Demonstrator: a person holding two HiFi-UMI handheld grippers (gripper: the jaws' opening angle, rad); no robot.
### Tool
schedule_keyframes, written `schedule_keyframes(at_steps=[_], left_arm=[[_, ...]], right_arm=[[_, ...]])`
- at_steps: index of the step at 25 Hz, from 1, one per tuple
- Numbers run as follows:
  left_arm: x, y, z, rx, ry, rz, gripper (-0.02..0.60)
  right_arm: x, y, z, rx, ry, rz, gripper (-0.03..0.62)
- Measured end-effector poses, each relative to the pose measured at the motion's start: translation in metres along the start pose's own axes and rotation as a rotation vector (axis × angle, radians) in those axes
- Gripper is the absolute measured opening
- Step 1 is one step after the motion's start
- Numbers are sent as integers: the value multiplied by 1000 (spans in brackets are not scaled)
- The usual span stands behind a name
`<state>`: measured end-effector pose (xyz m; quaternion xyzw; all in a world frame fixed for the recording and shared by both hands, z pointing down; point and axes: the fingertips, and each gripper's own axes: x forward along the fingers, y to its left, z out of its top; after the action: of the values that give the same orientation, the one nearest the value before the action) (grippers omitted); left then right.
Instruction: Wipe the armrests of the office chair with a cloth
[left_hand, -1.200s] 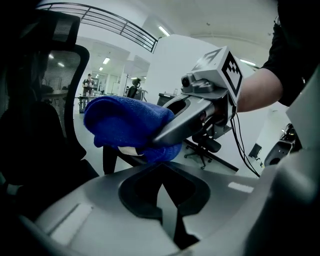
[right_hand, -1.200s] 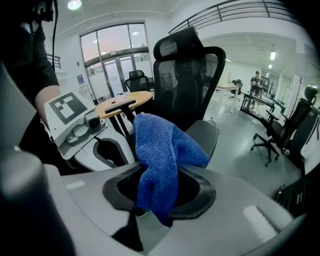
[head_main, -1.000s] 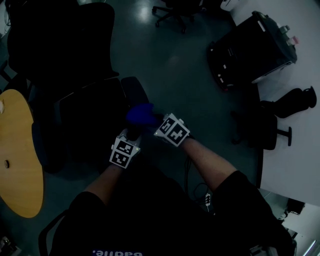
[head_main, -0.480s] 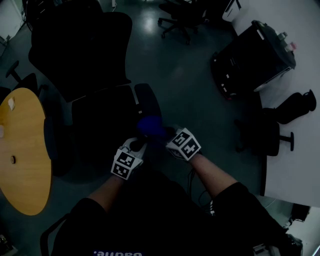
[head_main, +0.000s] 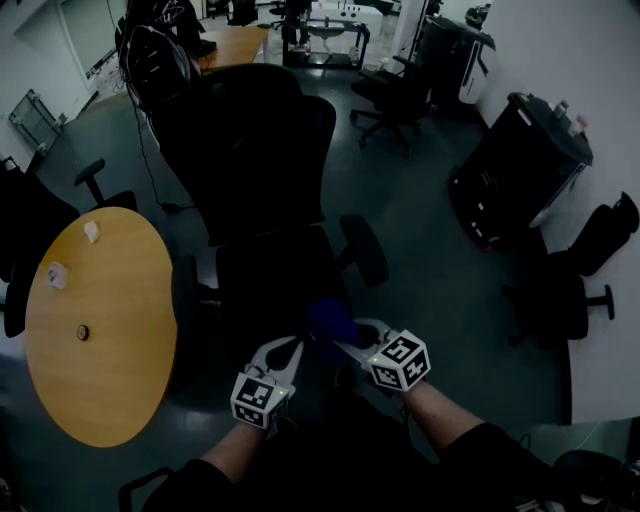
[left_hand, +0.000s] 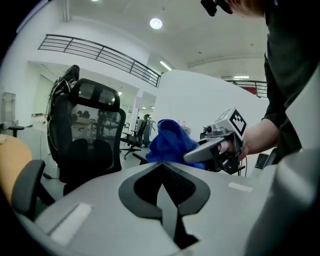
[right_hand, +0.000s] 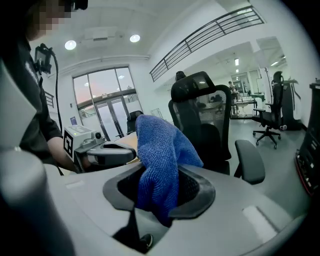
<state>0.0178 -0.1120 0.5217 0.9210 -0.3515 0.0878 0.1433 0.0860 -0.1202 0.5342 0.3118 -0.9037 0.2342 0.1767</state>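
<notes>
The black office chair (head_main: 262, 190) stands in front of me, its right armrest (head_main: 362, 250) and left armrest (head_main: 184, 292) both bare. My right gripper (head_main: 345, 340) is shut on a blue cloth (head_main: 327, 318), held in the air just short of the seat's front edge. In the right gripper view the cloth (right_hand: 161, 145) bunches up out of the jaws of the right gripper (right_hand: 160, 176). My left gripper (head_main: 282, 356) hovers close beside it on the left. In the left gripper view the pads of the left gripper (left_hand: 161, 167) meet with nothing between them, and the cloth (left_hand: 170, 142) shows just ahead.
A round wooden table (head_main: 110, 340) with small items stands at the left. A black cabinet (head_main: 520, 165) and another black chair (head_main: 560, 290) are at the right by the white wall. More chairs (head_main: 395, 100) stand further back on the grey floor.
Both grippers have lifted and drawn back toward me, taking the cloth off the front of the right armrest. The head view has tilted up and shows more of the room.
</notes>
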Motion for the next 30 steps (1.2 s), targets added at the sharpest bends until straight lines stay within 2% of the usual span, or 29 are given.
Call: schedule_keyframes(at_steps=[4, 7, 12, 16, 22, 26, 30], left_arm=[[-75, -1, -14, -40, -22, 41, 18], [-115, -1, -17, -57, -26, 90, 19], [-154, -29, 10, -32, -103, 133, 18], [-158, -58, 35, -1, -166, 184, 18], [-147, -137, 55, -23, -215, 204, 20], [-137, -173, 66, -14, -222, 184, 20], [-129, -188, 66, -1, -215, 156, 18]], right_arm=[[-2, 59, -20, 23, -7, 0, 141], [-14, 90, -14, 19, -41, 4, 141], [-48, 124, -7, -11, -118, 21, 143], [-73, 138, 1, -73, -207, 67, 143], [-139, 154, -10, -97, -304, 182, 143], [-164, 148, -19, -119, -330, 187, 143], [-182, 142, -18, -126, -350, 145, 143]])
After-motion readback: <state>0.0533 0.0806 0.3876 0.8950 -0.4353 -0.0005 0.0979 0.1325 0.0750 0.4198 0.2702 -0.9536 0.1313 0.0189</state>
